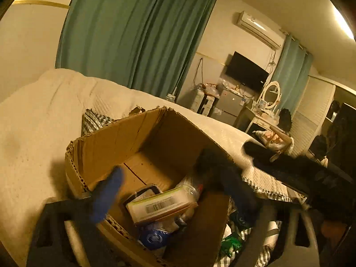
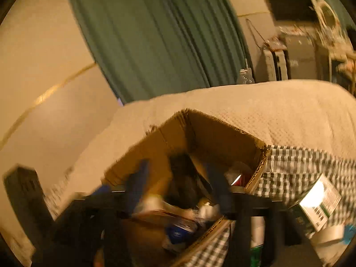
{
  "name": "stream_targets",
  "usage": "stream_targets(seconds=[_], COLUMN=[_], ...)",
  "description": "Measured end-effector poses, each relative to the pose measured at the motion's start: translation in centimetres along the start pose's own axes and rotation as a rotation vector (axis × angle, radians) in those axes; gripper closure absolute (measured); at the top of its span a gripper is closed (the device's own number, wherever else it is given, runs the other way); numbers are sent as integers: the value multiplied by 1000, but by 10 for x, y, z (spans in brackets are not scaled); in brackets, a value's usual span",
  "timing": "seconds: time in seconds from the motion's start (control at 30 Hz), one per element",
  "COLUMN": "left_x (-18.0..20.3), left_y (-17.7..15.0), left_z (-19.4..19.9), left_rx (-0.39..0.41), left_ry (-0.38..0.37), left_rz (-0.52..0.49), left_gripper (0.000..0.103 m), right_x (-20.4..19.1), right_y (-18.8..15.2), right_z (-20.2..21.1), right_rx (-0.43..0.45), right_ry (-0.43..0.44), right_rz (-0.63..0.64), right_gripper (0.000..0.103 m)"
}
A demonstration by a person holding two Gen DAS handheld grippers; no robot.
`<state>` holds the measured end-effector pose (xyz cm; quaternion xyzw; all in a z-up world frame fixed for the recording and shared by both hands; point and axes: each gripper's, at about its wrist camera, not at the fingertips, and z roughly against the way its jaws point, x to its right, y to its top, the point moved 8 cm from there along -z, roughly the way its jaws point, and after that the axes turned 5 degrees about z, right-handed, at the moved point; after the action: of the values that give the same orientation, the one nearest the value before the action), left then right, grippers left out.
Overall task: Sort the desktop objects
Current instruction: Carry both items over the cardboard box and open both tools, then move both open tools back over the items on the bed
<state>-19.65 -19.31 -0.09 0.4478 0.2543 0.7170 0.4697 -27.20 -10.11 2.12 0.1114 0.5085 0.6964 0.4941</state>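
An open cardboard box stands on a checked cloth. It holds a white-and-green carton with a barcode, a blue round pack and a black-framed item. My left gripper hangs open over the box, and nothing sits between its blue fingers. My right gripper is blurred over the same box, fingers apart. A dark object shows between them, with a gap on its left side.
Right of the box, the checked cloth carries a green-and-white carton, a white tape roll and a can. A pale quilted bed lies behind. A dark bulky shape crosses the right side.
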Motion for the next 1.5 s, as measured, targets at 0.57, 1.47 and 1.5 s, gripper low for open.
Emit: stream_targets(seconds=[0.57,1.47,1.5], left_x=[94,158,157], left_y=[-94,-314,-311], left_z=[61,5,5], left_rx=[-144,-563,-555], left_ry=[18,11,18], left_rz=[-100,-360,-357], left_gripper=[0,92,92], right_x=[166,261,264], right_y=[-108,-204,-210], right_z=[265,190,181], right_rx=[9,-193,-217], right_ry=[-439,-359,-355], right_rz=[30,-86,-90], right_gripper=[29,28,28])
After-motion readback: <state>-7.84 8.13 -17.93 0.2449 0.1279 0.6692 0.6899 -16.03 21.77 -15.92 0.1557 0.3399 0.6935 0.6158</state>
